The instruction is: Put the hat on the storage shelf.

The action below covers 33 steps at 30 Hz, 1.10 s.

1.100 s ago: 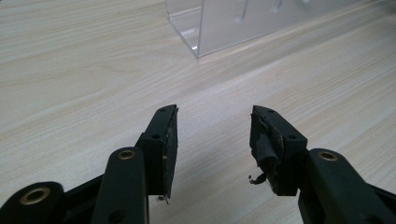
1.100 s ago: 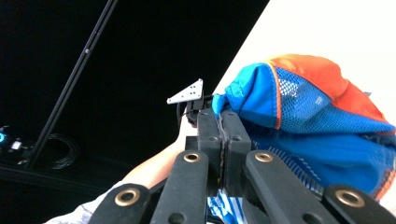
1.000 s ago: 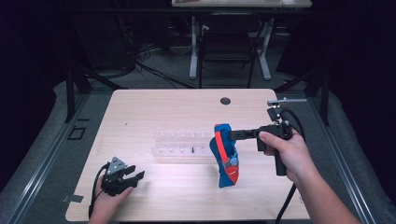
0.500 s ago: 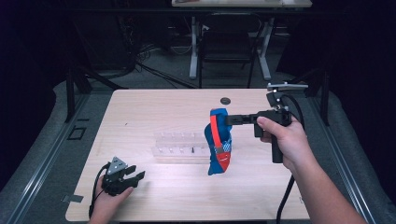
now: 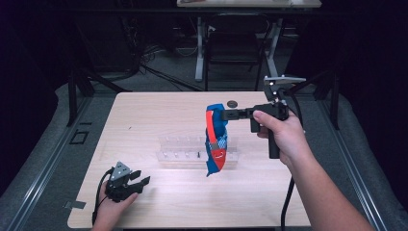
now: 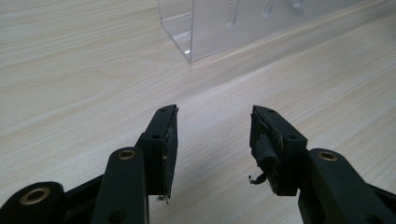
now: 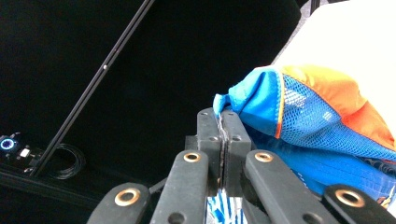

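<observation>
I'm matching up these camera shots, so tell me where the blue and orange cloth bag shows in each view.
High view: the bag hangs mid-picture from the right gripper, above the clear rack.
Left gripper view: I can't find the bag here; the rack sits top centre, beyond the open left gripper.
Right gripper view: the bag is at right, pinched in the fingers.
Shared landmark: the wooden table.

A clear plastic organizer (image 5: 197, 151) is sitting mid-frame on the wooden table (image 5: 159, 110), a small dark disc (image 5: 232, 103) is lying near the far edge.
</observation>
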Motion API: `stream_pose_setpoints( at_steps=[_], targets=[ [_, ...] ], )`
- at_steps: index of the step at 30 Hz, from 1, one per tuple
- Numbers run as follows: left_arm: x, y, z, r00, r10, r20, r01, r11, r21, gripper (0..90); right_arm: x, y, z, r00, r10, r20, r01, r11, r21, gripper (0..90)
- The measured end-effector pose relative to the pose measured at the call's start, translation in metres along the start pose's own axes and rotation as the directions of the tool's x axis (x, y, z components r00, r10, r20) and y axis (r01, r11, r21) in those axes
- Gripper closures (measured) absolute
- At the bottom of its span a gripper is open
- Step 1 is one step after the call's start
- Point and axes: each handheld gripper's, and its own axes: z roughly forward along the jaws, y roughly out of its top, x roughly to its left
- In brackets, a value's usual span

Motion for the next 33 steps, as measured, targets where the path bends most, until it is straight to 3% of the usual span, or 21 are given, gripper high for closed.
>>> stream_pose_setpoints(
  at_steps=[21, 33],
  targets=[
    [-0.002, 0.002, -0.001, 1.0, -0.005, -0.004, 0.005, 0.9998, -0.019, 46.3, -0.007, 0.025, 0.04, 0.9999, 0.002, -0.017, -0.002, 1.0, 0.003, 89.0],
    [-0.006, 0.004, -0.002, 0.9999, 0.008, 0.007, -0.008, 0.9994, -0.034, 47.5, -0.019, 0.032, 0.049, 0.9999, 0.014, 0.001, -0.014, 1.0, 0.006, 89.0]
  ],
)
